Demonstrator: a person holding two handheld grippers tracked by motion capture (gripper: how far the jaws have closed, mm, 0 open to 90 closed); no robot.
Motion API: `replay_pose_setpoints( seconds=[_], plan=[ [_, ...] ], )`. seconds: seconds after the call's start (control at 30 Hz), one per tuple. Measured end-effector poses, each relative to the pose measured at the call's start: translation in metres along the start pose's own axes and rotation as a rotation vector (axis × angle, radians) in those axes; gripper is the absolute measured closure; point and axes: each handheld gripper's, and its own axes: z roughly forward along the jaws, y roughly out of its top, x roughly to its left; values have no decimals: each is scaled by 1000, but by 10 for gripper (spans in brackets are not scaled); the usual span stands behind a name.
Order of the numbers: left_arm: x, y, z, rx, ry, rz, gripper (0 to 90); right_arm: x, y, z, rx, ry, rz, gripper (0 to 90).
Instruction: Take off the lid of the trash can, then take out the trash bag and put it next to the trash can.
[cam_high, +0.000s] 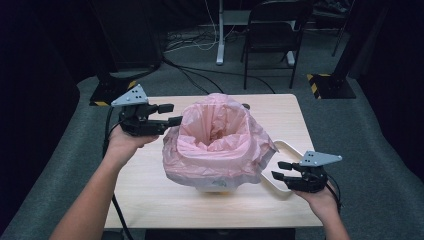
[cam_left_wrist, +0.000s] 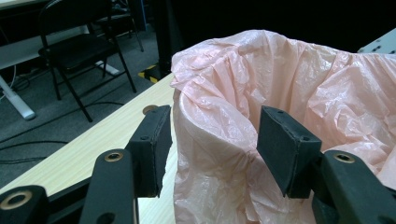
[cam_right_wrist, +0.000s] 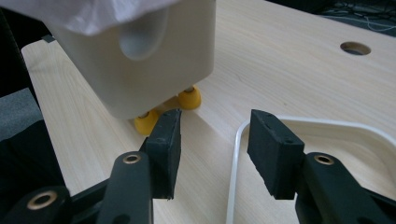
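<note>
A pink plastic bag (cam_high: 217, 142) is sitting in the middle of the bench (cam_high: 150, 200), lining a cream bin (cam_right_wrist: 140, 60) on yellow feet, its top folded out over the rim and draping down the sides. The left tool (cam_high: 167, 114), left of centre in the high view, is hovering with its jaws spread at the bag's left edge; in the left gripper view the rim fold is lying between the pads, which are not pressing on it. The right tool (cam_high: 279, 170), at the lower right, is also standing spread and holding nothing, near the bench beside a white tray (cam_high: 290, 148). The step in hand looks like fitting the liner over the bin. Next, the left tool probably needs to pinch the rim fold, while the right one needs to be coming up to the loose right-hand skirt
</note>
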Motion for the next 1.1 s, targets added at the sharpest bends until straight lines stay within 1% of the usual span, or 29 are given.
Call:
replay_pose_setpoints(
  seconds=[0.2, 0.63, 0.87, 1.0, 1.1],
  plan=[
    [-1, 1, 0, 0, 1, 3, 442, 8, 15, -11, -27, 2, -12, 517],
    [1, 2, 5, 1, 5, -10, 425, 24, 37, -22, -41, 24, -45, 476],
    [3, 3, 10, 1, 3, -22, 419, 36, 54, -35, -79, 37, -79, 466],
    [4, 4, 14, 5, 4, -28, 412, 45, 67, -42, -116, 64, -99, 446],
    [5, 5, 16, 10, 7, -32, 406, 52, 76, -43, -127, 91, -116, 427]
  ],
)
